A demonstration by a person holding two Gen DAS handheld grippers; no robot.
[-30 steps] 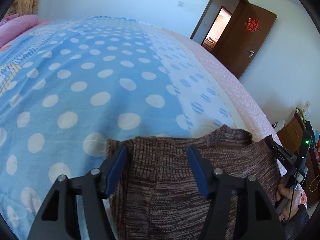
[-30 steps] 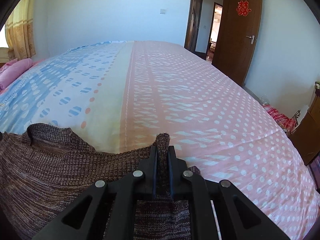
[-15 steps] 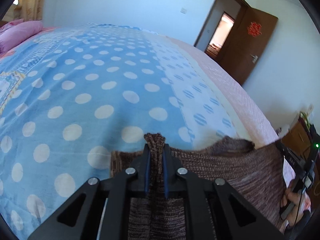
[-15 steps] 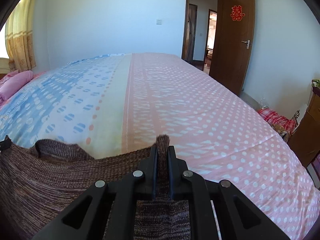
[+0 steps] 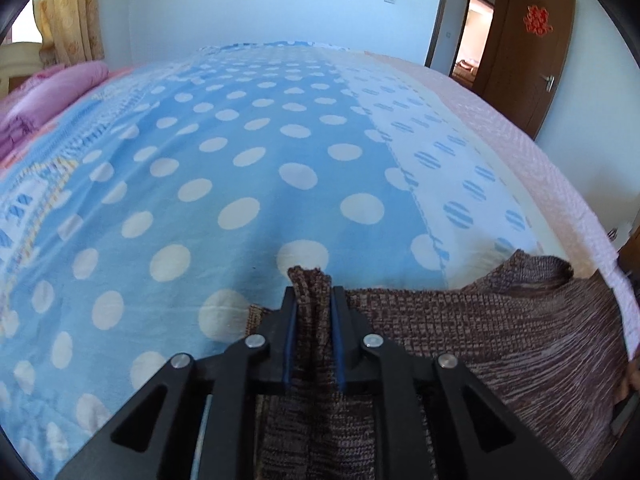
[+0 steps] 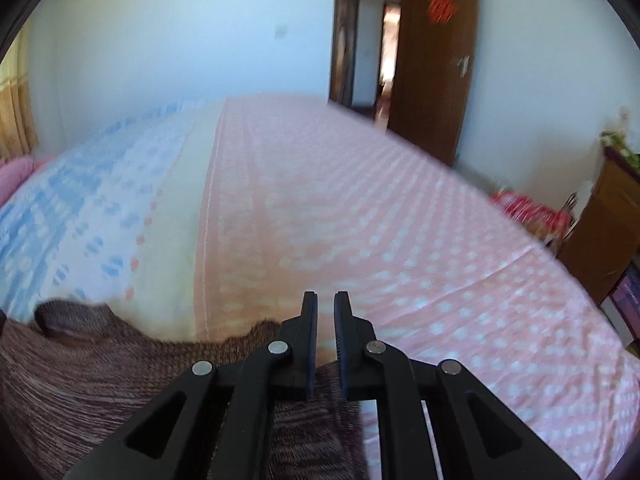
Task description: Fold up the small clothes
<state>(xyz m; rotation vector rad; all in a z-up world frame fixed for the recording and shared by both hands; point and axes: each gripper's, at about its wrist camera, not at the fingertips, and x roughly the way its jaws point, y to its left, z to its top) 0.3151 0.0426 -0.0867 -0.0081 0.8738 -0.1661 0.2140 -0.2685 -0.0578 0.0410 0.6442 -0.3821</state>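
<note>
Brown knit: the sweater is a mottled brown and cream ribbed weave, coarse and loose, with a rolled collar standing up as a soft ring.
Where it lies: at the near edge of the bed, spread across the cover between the two claws; the right wrist view shows its body at lower left and the collar beyond it.
Bed cover: thin printed cotton in lengthwise bands, sky blue with large white dots, then white with striped blue dots, then a cream strip, then pink with small pale dots.
Left claw: the left claw is black plastic with silver rivets and blue pads; it clamps a raised pleat of the knit, whose frayed top sticks up past the tips. Its jaws have just been opening slightly, yet the fabric fills the gap from pad to pad.
Right claw: the right claw is closed to a thin slit; pink cover shows through at the tips, with no knit there. Lower in the slit the sweater appears, but whether it is pinched I cannot tell; this view is blurred.
Room: a pink pillow, a yellow patterned curtain, a dark wooden door and a wooden cabinet.
</note>
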